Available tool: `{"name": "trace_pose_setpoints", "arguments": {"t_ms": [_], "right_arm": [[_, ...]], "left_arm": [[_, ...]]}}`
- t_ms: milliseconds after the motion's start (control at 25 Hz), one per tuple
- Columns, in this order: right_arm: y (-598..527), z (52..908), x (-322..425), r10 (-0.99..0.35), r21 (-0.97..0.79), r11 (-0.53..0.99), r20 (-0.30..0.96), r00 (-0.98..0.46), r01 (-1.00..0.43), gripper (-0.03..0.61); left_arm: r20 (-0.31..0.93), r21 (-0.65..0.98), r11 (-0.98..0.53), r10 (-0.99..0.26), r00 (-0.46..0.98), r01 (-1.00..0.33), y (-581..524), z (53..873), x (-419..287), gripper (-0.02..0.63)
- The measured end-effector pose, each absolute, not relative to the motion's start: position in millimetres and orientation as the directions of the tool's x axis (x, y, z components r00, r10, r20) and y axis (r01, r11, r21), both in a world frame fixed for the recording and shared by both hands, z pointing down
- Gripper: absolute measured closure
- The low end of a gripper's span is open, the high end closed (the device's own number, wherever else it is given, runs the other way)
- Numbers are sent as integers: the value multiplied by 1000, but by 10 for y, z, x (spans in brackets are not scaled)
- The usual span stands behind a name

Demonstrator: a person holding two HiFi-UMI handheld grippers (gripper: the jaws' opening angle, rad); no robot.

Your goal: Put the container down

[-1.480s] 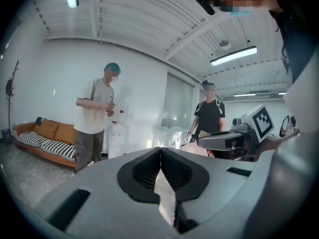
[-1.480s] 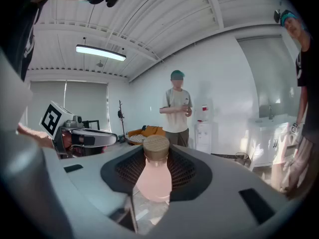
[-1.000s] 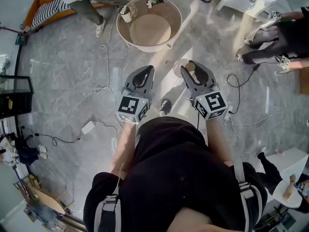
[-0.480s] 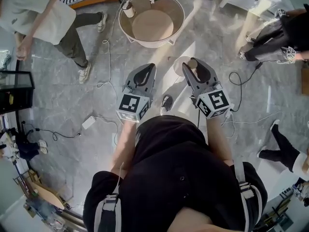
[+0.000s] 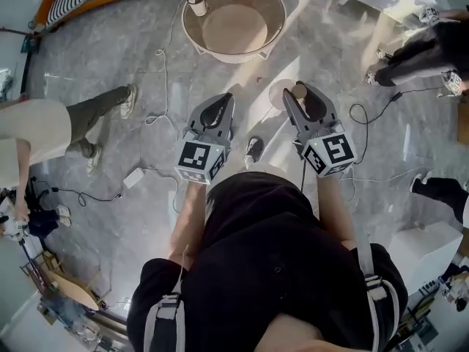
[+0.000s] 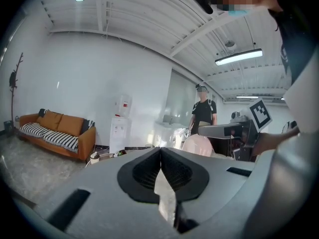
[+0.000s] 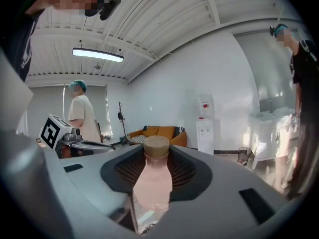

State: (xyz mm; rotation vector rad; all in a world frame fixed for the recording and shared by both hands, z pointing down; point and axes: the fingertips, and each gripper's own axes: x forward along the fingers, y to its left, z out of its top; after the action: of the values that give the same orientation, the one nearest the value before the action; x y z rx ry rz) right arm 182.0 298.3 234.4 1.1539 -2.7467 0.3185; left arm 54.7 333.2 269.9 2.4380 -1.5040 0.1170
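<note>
Your right gripper [image 5: 303,100] has its jaws clamped on a pale pink translucent bottle with a tan cork-like cap [image 7: 153,182]. The cap stands up between the jaw tips, and the bottle looks roughly upright, held out in front of you above the grey marble floor [image 5: 146,72]. Your left gripper [image 6: 160,169] has its jaws pressed together with nothing between them.

The likeliest landing place, as I judge it, is the round beige desk with a raised rim [image 5: 233,57], far ahead of you and well apart from the bottle. A person in a pale shirt [image 5: 37,138] is on the floor to your left, and a crossing of paths could jolt your arm. The desk carries a small white cup [image 5: 196,4] at its far left, so lowering there risks a knock. If you land the base on the rim, or let go while the bottle is tilted, it would probably topple.
</note>
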Motion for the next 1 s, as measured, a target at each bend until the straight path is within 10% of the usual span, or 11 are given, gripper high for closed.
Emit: {"name": "trace_pose_setpoints", "arguments": {"t_ms": [1000], "right_arm": [[1406,2177,1007,-797,-122,555,205,-568,-823,439]], "left_arm": [[161,179,-565,-791,591,-805,1453,2569,-345,595]]}}
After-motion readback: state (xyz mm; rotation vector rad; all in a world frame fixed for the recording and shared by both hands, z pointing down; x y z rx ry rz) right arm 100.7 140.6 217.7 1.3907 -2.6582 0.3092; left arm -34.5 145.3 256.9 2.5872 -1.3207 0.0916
